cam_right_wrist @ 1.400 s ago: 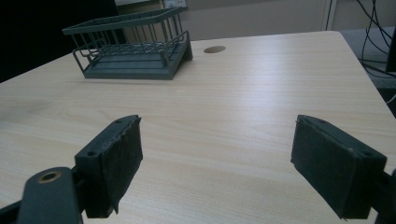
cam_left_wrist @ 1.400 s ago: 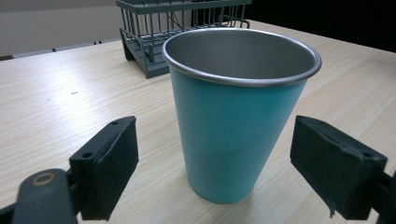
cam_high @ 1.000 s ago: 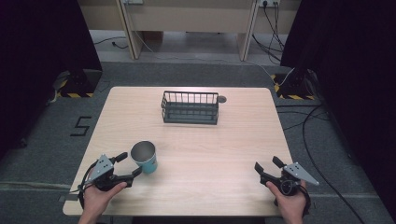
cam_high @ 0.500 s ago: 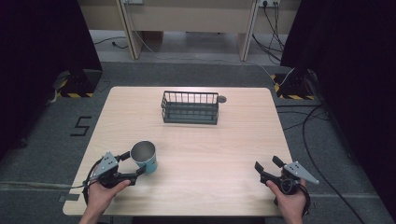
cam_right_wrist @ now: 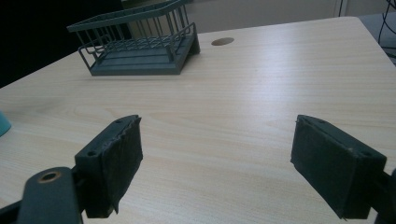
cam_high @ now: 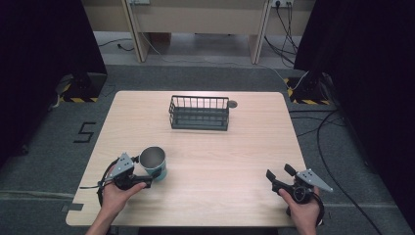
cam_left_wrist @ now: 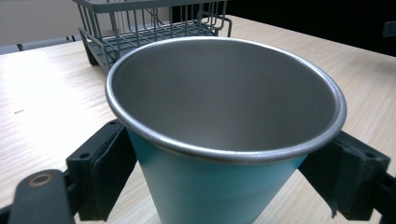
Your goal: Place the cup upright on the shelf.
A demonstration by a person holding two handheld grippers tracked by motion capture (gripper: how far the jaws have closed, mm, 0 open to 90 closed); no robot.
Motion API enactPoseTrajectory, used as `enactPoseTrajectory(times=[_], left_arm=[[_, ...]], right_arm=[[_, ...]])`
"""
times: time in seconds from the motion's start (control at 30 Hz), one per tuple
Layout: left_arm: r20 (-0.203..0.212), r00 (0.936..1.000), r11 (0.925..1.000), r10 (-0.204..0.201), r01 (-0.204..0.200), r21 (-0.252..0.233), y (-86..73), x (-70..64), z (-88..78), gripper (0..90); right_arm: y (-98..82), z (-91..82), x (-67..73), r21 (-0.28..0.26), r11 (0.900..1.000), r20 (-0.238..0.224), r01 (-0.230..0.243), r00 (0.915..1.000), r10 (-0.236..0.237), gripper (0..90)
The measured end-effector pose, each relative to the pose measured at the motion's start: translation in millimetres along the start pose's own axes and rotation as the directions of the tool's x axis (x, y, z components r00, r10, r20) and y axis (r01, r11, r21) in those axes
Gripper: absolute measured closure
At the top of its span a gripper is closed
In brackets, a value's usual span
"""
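**Left gripper bracketing a teal cup at the near edge of the table**

A person is sitting at a pale wooden table [cam_high: 235,156], holding a two-jaw gripper in each hand. The left gripper [cam_high: 147,177] is reaching in at the near left part of the table, and its jaws are standing on either side of a teal cup with a bare steel inside and a rolled steel rim [cam_high: 153,163]. In the left gripper view the cup [cam_left_wrist: 219,140] is sitting upright between the two black padded jaws, one pad close at each flank; whether the pads are actually pressing the wall or only lying just beside it cannot be told, since the flaring rim is hiding the contact lines. The cup is looking empty inside.

The right gripper [cam_high: 280,175] is resting at the near right part of the table, well apart from the cup, with its jaws spread wide and nothing between them. In the right gripper view its gap [cam_right_wrist: 215,158] is showing bare wood, and a sliver of the teal cup is peeking in at the left edge.

A dark grey wire basket with a solid base [cam_high: 199,113] is standing toward the far middle of the table, well apart from both grippers. Just beside its right end a small round cable hole [cam_high: 232,104] is sitting in the tabletop. Beyond the table, black cables [cam_high: 323,127] are lying on the grey floor.
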State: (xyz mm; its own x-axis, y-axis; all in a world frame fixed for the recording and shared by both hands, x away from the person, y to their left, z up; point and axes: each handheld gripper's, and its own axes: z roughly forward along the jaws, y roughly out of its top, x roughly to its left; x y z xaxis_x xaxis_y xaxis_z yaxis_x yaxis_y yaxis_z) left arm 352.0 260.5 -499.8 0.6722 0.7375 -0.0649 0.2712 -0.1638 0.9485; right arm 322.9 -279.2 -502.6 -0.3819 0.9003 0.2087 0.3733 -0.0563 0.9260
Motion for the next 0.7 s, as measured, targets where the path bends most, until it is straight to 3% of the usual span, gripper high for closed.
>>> enactPoseTrajectory(times=[0.33, 0.7], left_arm=[[0.01, 0.9998, 0.9998, 0.02, -0.02, -0.006, 0.9, -3.4, 2.1, 14.9], [-0.002, 0.9999, 0.9986, 0.013, -0.013, -0.052, 10.1, -6.0, -0.4, 14.9]], right_arm=[[-0.4, 0.5, 0.3, 0.005, 1.0, -0.001, -0.003, 1.0, 0.003, 17.5], [-0.2, 1.3, 1.3, 0.002, 1.0, -0.001, -0.007, 1.0, 0.007, 17.7]])
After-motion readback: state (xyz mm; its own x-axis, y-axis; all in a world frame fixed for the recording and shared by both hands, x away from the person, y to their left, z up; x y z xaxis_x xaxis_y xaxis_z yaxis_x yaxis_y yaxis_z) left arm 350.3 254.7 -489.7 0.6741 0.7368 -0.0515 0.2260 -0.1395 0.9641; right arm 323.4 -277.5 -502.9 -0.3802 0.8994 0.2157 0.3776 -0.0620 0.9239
